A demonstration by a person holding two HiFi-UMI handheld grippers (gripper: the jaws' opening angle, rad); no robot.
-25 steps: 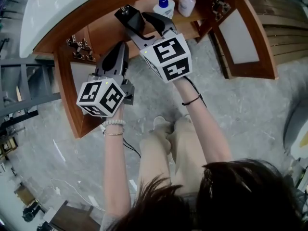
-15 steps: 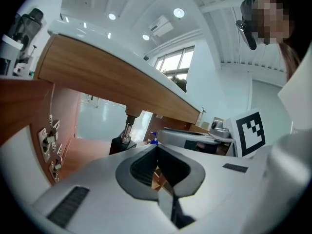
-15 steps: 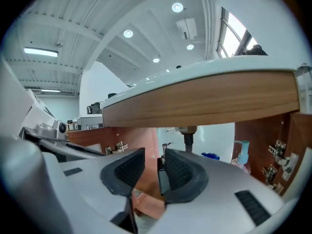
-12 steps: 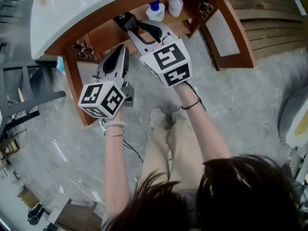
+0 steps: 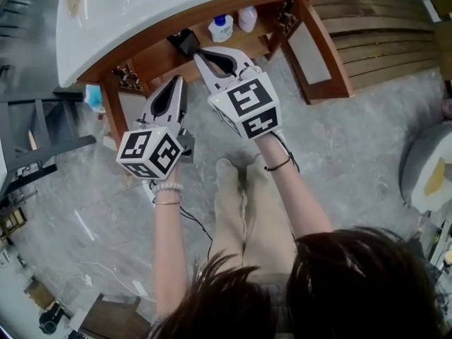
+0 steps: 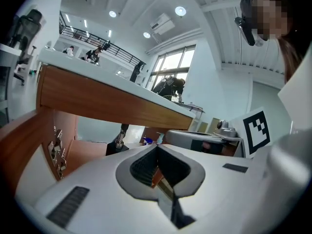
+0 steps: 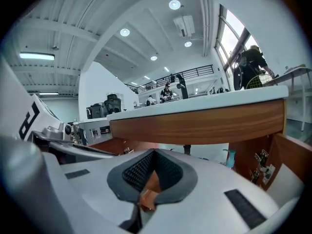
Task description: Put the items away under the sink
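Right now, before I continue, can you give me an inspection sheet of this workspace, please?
Surface: cabinet shelf under the counter, doors open.
Job's things: blue-capped bottle and plain bottle stand on the shelf.
Clutter: black object left of the bottles, kind unclear.
Grippers: left gripper shut, empty; right gripper just closed, empty.
Cables: black cable over the floor.
Surroundings: wooden slats at right.

Left gripper (image 5: 179, 83) jaws together, empty; right gripper (image 5: 200, 54) jaws just closed, empty.

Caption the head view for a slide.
Two bottles stand in the open under-sink cabinet; left gripper and just-closed right gripper, both shut and empty, hover before it.
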